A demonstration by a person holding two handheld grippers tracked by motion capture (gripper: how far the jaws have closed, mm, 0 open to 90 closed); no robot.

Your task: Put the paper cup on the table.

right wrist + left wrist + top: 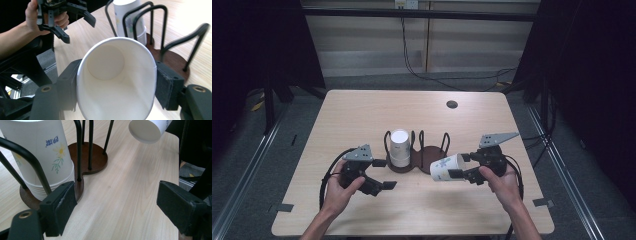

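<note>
Crushing is the risk: right tongs [458, 169] pinch a cup [447, 167] sideways just right of the rack [432, 152], already squeezed oval. Left tongs [382, 173], spread and empty, sit left of the rack.

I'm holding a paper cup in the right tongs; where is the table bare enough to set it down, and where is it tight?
Bare wood lies behind the cup holder, up to the cable hole, along the table's left edge, and along the near edge between the forearms. It is crowded mid-table: the cup stack in the holder, the open left tongs beside it, and the right tongs gripping the paper cup.
</note>
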